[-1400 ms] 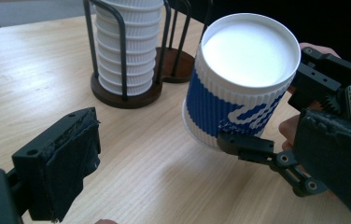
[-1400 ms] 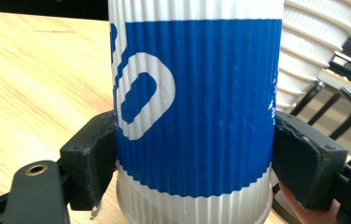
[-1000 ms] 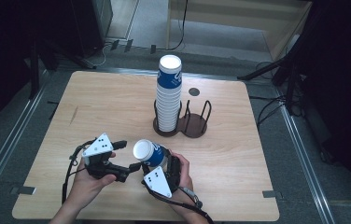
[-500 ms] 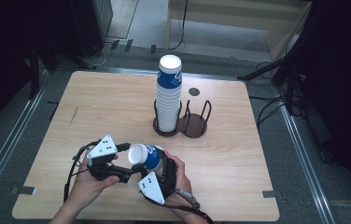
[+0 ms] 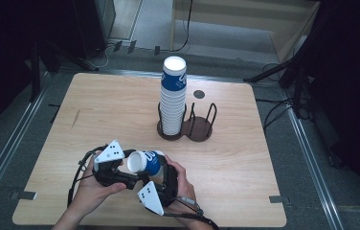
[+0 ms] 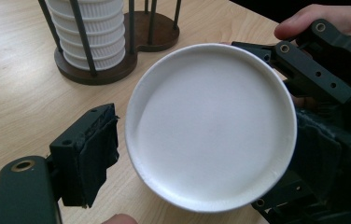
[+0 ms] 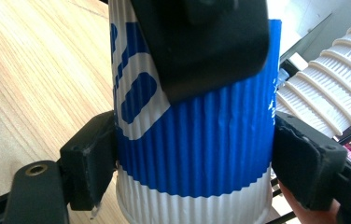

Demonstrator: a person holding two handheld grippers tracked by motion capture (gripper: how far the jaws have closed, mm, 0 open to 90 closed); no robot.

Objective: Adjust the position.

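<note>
A blue-and-white ribbed paper cup (image 5: 148, 163) lies on its side above the table's front edge, held between both grippers. My right gripper (image 5: 159, 166) is shut on its blue body (image 7: 197, 154), a pad pressing each side. My left gripper (image 5: 135, 167) comes in from the left. The cup's white round end (image 6: 211, 126) faces its camera and sits between its jaws. Those jaws have just been closing on that end; the left pad (image 6: 92, 156) touches the rim. One left gripper finger (image 7: 197, 42) lies across the cup's front in the right gripper view.
A tall stack of the same cups (image 5: 173, 100) stands in one ring of a dark wooden two-ring wire holder (image 5: 187, 128) at the table's middle back; the other ring holds nothing. A small dark disc (image 5: 198, 94) lies behind it. The wooden table (image 5: 96, 110) has metal rails on both sides.
The cup and both grippers have shifted slightly left and toward the front edge. The left gripper has drawn in onto the cup's white end, its jaws narrowing around it.
</note>
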